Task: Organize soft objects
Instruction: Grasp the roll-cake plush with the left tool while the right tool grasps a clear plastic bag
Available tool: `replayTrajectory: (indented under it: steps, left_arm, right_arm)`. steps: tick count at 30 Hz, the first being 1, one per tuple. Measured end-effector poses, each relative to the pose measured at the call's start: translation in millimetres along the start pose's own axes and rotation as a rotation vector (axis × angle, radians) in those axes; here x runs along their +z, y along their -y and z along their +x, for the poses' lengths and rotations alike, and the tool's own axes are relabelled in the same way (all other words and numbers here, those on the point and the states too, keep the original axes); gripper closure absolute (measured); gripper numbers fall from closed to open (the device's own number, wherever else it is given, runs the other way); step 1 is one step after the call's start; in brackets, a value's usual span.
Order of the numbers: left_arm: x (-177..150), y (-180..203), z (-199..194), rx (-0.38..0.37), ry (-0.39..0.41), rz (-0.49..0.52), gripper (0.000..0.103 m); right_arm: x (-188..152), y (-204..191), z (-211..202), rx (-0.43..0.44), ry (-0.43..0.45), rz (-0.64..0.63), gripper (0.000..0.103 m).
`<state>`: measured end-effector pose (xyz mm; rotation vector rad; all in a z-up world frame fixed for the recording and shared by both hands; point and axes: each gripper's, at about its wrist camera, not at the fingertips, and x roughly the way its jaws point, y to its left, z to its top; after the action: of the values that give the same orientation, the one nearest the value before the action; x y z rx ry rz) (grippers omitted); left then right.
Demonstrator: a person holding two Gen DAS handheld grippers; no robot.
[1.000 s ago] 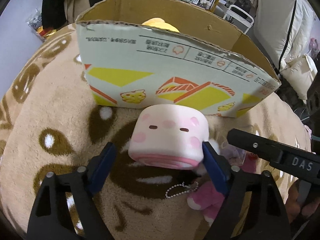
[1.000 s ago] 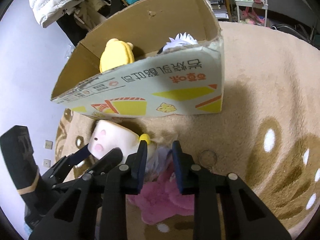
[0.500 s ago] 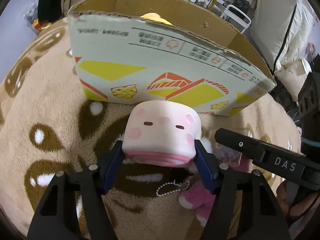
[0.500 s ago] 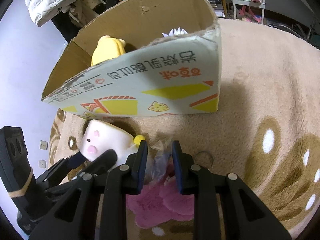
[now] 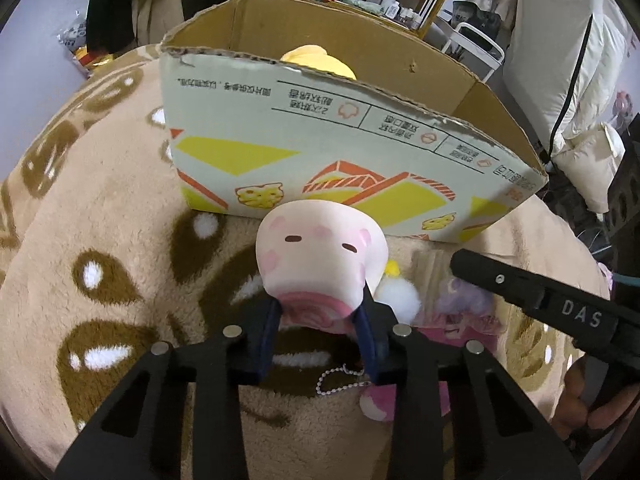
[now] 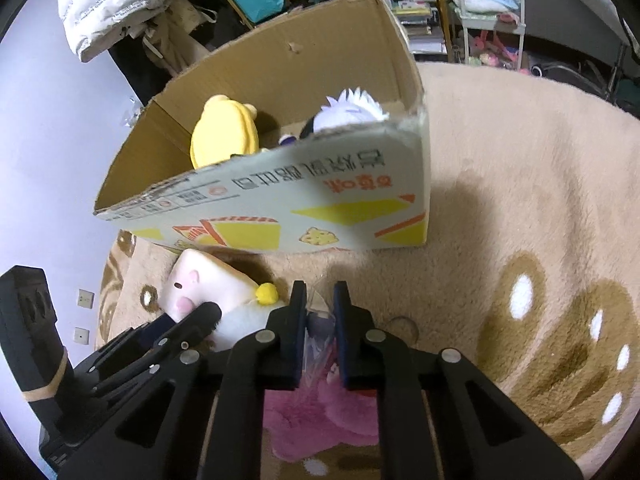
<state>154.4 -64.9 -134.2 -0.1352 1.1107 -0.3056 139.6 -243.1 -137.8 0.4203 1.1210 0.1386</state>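
Observation:
My left gripper (image 5: 320, 332) is shut on a pink-and-white squishy cake toy (image 5: 322, 256) with a sleepy face, squeezing its base just above the rug. The toy also shows in the right wrist view (image 6: 200, 292). My right gripper (image 6: 320, 320) is shut on a small purple plush in a clear plastic bag (image 6: 318, 332), over a pink plush (image 6: 320, 420). An open cardboard box (image 5: 340, 152) stands right behind the toys; in the right wrist view the box (image 6: 320, 208) holds a yellow plush (image 6: 224, 132) and a white-haired plush (image 6: 352, 110).
A beige fleece rug with brown spots (image 6: 520, 200) covers the floor. A white pompom toy (image 5: 400, 296) and a ball chain (image 5: 340, 380) lie beside the cake toy. Shelves and a white cart (image 6: 480, 20) stand behind the box.
My left gripper has closed on the cake toy, squashing its base, and lifted it slightly. My right gripper has closed tighter on the bagged purple plush.

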Motion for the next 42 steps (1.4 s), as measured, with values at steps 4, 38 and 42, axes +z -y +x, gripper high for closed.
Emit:
replayTrajectory:
  steps: [4, 38, 42]
  left_arm:
    - [-1.3, 3.3, -6.7, 0.022, 0.027, 0.014, 0.072]
    - [-19.4, 42.7, -154.5, 0.196, 0.61, 0.183, 0.072]
    - [-6.1, 45.3, -151.4, 0.203, 0.631, 0.194, 0.072]
  right_arm:
    - [-2.1, 0.7, -8.2, 0.013, 0.027, 0.008, 0.089]
    - [-6.0, -42.9, -135.3, -0.024, 0.53, -0.216, 0.089]
    - [3.0, -46.6, -136.0, -0.009, 0.55, -0.231, 0.089]
